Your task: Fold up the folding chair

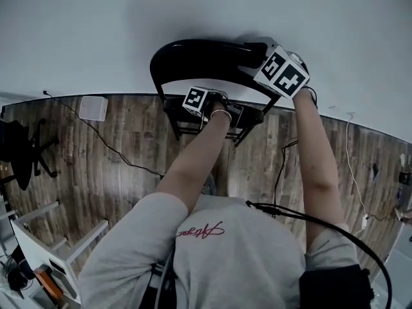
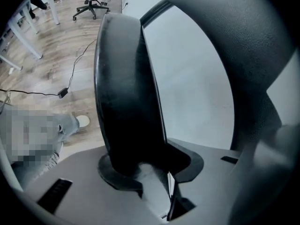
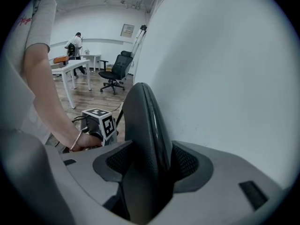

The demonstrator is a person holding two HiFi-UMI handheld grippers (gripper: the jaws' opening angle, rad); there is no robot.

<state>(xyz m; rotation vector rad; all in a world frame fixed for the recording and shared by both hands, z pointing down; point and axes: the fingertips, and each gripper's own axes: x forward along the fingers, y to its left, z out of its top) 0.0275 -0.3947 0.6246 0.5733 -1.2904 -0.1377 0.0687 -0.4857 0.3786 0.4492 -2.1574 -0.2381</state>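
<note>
A black office chair (image 1: 19, 150) and a white box (image 1: 94, 107) sit on the plank floor (image 1: 116, 179) at far left. At centre, the person's left gripper (image 2: 147, 168) is clamped, jaws about half closed, on the edge of the padded seat (image 2: 119, 78) of the black folding chair (image 1: 199, 50), which stands against the white wall (image 1: 193, 11). To the right and higher up, the right gripper (image 3: 154, 165), jaws set wide, has hold of the curved backrest (image 3: 143, 111) at its top corner, the rim filling the gap between the pads. Loose cables (image 1: 351, 166) trail across the floor at right.
</note>
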